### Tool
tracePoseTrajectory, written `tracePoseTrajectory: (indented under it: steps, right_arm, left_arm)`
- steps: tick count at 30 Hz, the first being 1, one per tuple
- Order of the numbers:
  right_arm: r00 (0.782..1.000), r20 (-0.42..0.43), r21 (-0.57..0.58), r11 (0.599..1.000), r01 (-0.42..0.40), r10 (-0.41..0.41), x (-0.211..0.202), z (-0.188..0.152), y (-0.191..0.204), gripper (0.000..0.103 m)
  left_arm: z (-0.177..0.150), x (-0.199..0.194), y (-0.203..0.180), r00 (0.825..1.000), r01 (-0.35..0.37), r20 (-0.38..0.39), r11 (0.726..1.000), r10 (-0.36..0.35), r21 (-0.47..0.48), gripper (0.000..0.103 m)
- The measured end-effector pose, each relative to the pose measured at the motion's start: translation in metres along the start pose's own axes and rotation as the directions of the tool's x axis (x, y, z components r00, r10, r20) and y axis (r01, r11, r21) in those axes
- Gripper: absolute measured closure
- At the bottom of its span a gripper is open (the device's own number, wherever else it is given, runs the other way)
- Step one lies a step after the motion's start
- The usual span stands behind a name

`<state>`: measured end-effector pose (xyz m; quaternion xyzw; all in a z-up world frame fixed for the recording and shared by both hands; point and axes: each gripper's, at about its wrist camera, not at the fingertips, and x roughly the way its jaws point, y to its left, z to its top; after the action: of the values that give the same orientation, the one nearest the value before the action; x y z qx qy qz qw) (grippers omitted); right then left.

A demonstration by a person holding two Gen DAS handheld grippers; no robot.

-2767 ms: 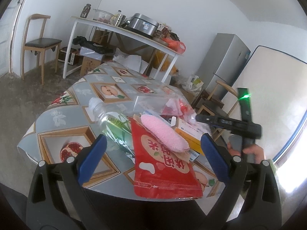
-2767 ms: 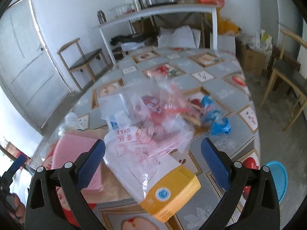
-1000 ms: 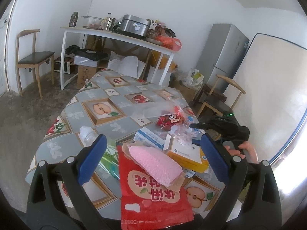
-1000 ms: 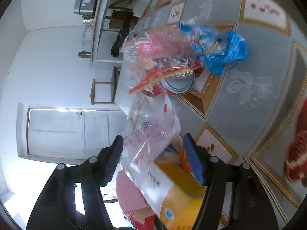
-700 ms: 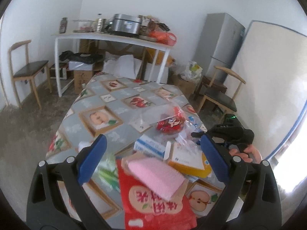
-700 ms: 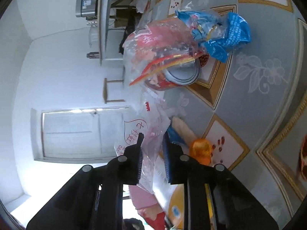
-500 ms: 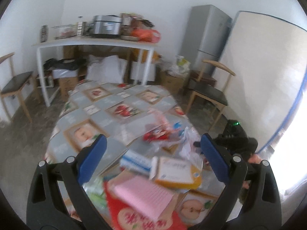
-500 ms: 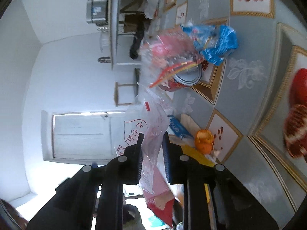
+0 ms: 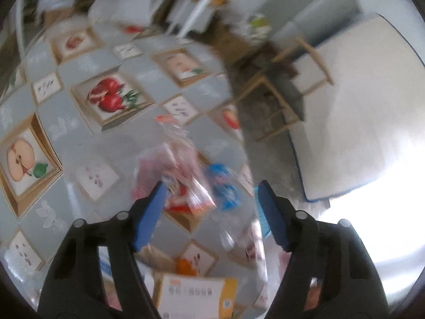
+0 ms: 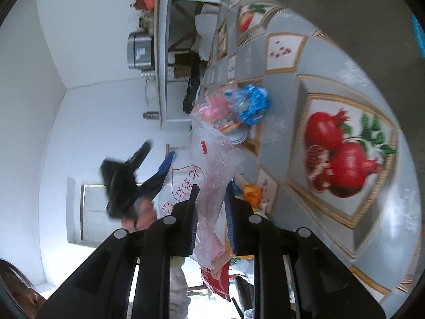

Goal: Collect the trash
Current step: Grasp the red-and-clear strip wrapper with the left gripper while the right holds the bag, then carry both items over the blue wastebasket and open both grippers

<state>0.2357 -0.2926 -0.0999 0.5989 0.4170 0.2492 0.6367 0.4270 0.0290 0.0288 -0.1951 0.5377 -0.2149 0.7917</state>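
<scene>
My right gripper (image 10: 211,188) is shut on a clear plastic bag (image 10: 209,156) with red print and holds it lifted off the table. My left gripper (image 9: 212,188) is open and hovers over a pile of trash: a red can in clear wrap (image 9: 178,186) and a blue wrapper (image 9: 223,186). The same can (image 10: 239,134) and blue wrapper (image 10: 252,103) lie on the tablecloth in the right wrist view. The left gripper (image 10: 162,170) also shows there, held by a hand. An orange peel (image 10: 251,192) and a yellow box (image 9: 196,295) lie near me.
The table has a grey fruit-print cloth (image 9: 79,138). A wooden chair (image 9: 287,85) stands past the table's right edge. A white side table (image 10: 164,53) with a metal cooker (image 10: 139,50) stands at the wall. A blue bin (image 10: 418,37) is on the floor.
My left gripper has swung forward and down over the can and blue wrapper, with motion blur. My right gripper, shut on the clear bag, has lifted it further off the table.
</scene>
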Motion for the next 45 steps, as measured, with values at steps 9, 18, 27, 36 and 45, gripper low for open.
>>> tracePoseTrajectory:
  steps: [9, 18, 27, 36, 45]
  right_arm:
    - [0.999, 0.049, 0.052, 0.999, -0.003, 0.0, -0.017, 0.005, -0.023, 0.084]
    - [0.998, 0.064, 0.061, 0.998, -0.019, 0.015, -0.031, 0.001, -0.028, 0.084]
    - [0.995, 0.101, 0.061, 0.998, -0.025, 0.019, -0.054, -0.002, -0.034, 0.084]
    - [0.985, 0.171, 0.047, 0.998, -0.038, 0.03, -0.089, -0.006, -0.038, 0.084]
    - [0.902, 0.421, 0.078, 0.995, 0.069, -0.096, -0.188, -0.014, -0.062, 0.084]
  left_arm:
    - [0.013, 0.04, -0.005, 0.992, -0.086, -0.094, 0.996, 0.084, -0.024, 0.048]
    - [0.009, 0.055, -0.013, 0.985, -0.115, -0.133, 0.993, 0.114, -0.001, 0.09]
    - [0.001, 0.035, -0.035, 0.988, -0.134, -0.072, 0.988, 0.14, 0.076, 0.096]
    - [-0.009, -0.028, -0.085, 0.977, -0.204, 0.107, 0.953, 0.184, 0.224, 0.097]
    - [-0.047, -0.016, -0.19, 0.998, -0.051, 0.06, 0.909, 0.029, 0.413, 0.097]
